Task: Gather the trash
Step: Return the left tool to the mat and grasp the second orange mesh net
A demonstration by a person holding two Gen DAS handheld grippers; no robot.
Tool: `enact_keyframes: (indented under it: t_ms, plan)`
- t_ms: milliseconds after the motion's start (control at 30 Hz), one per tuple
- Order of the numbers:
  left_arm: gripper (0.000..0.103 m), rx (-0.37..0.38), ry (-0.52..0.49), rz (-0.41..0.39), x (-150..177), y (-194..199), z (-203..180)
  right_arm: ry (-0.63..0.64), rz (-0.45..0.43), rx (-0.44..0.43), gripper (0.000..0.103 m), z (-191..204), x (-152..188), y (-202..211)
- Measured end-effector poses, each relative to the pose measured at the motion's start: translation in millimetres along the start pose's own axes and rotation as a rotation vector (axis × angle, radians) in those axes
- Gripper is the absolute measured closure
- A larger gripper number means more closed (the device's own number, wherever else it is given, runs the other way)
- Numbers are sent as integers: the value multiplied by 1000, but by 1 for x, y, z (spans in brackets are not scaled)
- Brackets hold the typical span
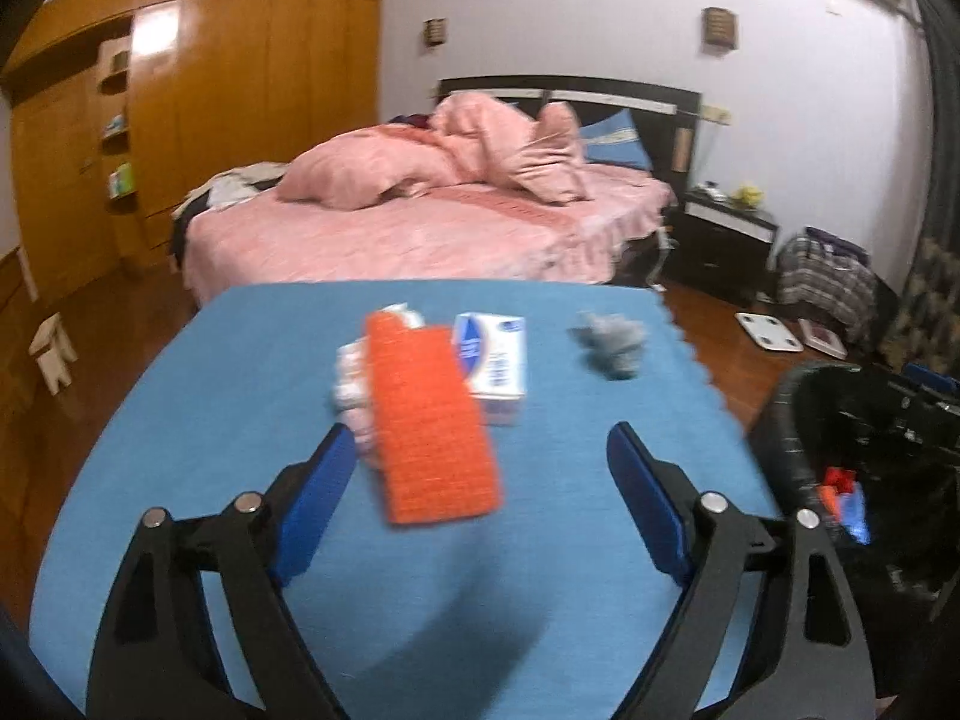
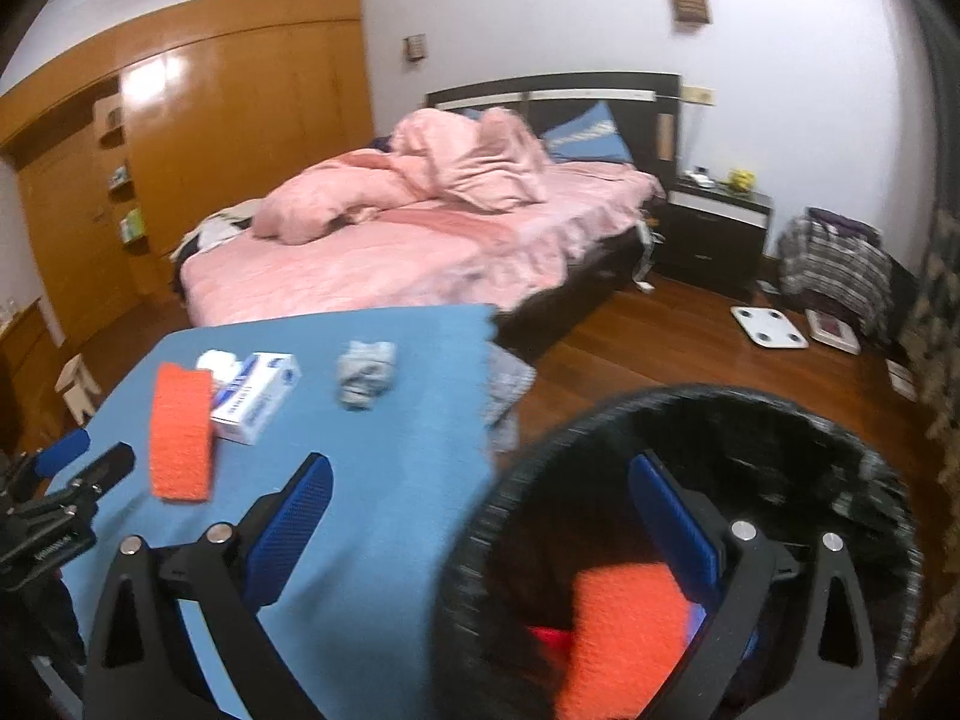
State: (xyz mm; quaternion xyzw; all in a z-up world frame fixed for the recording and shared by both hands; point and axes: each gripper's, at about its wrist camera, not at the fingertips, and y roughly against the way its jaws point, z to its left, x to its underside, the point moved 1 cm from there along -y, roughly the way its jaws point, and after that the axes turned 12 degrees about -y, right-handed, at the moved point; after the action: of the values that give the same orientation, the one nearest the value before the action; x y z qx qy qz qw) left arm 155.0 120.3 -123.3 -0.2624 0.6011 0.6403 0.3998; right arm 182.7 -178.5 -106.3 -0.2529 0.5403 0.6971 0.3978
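The right gripper [image 2: 480,516] stands wide open over the rim of the black trash bin [image 2: 780,414], holding nothing; an orange sponge [image 2: 624,630] shows just below it inside the bin, blurred, so I cannot tell whether it is resting or falling. The likely slip here is the bin: it sits just off the table's right edge, and a finger catching its rim could tip it.

The left gripper [image 1: 480,456] is also wide open and empty, over the near middle of the blue table [image 1: 240,420]. A second orange sponge [image 1: 429,414] lies just ahead of its fingers, flat and coarse, overlapping crumpled white tissue [image 1: 351,372] and touching a white and blue box [image 1: 495,360]. A careless grab could drag all three together. Farther back, near the right edge, lies a grey crumpled wad [image 1: 612,342], light enough to be knocked off.
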Motion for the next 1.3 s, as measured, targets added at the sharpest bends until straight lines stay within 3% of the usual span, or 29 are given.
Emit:
enact_keyframes:
  t_ms: [200, 400, 533, 567, 733, 1000, 1033, 1067, 1133, 1233, 1267, 1300]
  plan:
    - [36, -8, 15, 62, 16, -23, 22, 18, 29, -27, 6, 43, 9, -39]
    - [52, 26, 22, 99, 23, -44, 20, 28, 70, -19, 6, 54, 19, -64]
    - [100, 89, 2, 129, 22, -56, 12, 36, 86, -10, 6, 53, 22, -73]
    - [103, 92, -1, 125, 22, -57, 11, 37, 89, -9, 6, 53, 23, -75]
    - [103, 97, 2, 75, 22, -44, 12, 40, 94, -15, 6, 56, 25, -79]
    - [100, 113, 39, 89, 24, -39, 20, 51, 102, -28, 6, 64, 30, -82]
    - [90, 119, 43, 97, 23, -42, 19, 53, 102, -28, 6, 64, 29, -82]
    - [73, 124, 48, 105, 22, -45, 18, 53, 100, -27, 6, 65, 30, -82]
    - [63, 133, 50, 117, 20, -54, 15, 55, 97, -23, 6, 65, 29, -83]
    - [67, 158, 50, 164, 23, -72, 7, 51, 96, -17, 6, 62, 28, -83]
    - [81, 167, 50, 177, 23, -76, 5, 50, 96, -16, 6, 61, 28, -84]
    - [88, 176, 49, 184, 23, -79, 3, 49, 96, -16, 6, 59, 28, -83]
